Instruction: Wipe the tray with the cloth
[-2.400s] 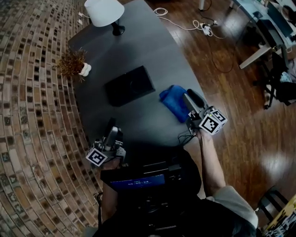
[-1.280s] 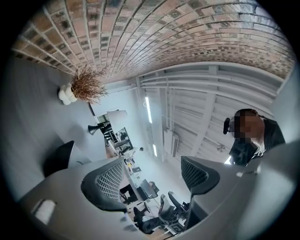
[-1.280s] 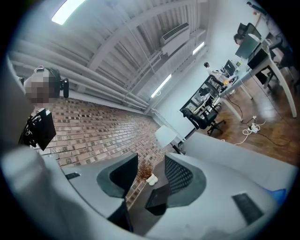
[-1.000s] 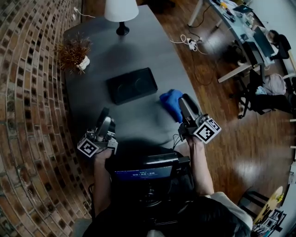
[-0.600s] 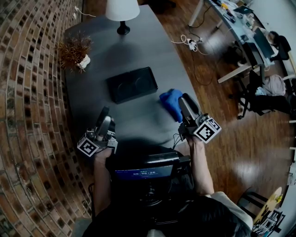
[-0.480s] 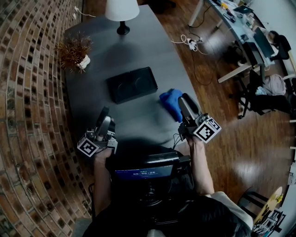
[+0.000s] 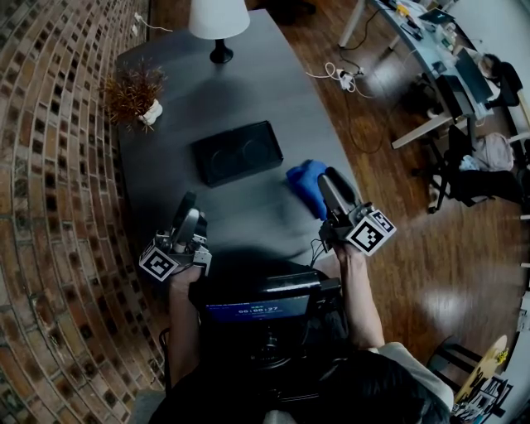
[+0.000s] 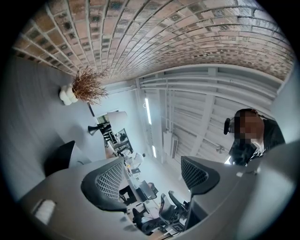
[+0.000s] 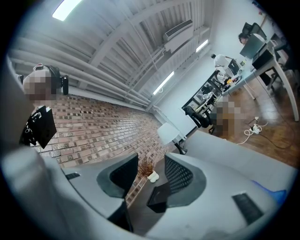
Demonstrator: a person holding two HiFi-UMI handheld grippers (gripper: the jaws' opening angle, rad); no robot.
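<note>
The black tray (image 7: 238, 152) lies flat in the middle of the dark grey table (image 7: 248, 74). To its right, near the table's edge, a crumpled blue cloth (image 7: 303, 180) lies partly hidden under my right gripper (image 7: 326, 180). That gripper is open and holds nothing. In the right gripper view the tray (image 9: 158, 197) shows through the gap between the jaws, and the cloth (image 9: 273, 192) peeks in at the right edge. My left gripper (image 7: 186, 209) hovers open and empty near the table's front left. In the left gripper view the tray (image 8: 60, 157) sits off to the left.
A dried plant in a white pot (image 7: 134, 91) stands at the table's left edge by the brick wall. A white lamp (image 7: 218, 21) is at the far end. Cables and a power strip (image 7: 344, 76) lie on the wood floor to the right, near desks (image 7: 431, 50).
Since the earliest frame the head view has shifted, and both grippers now sit a little differently in it. Over the last second nothing has visibly moved.
</note>
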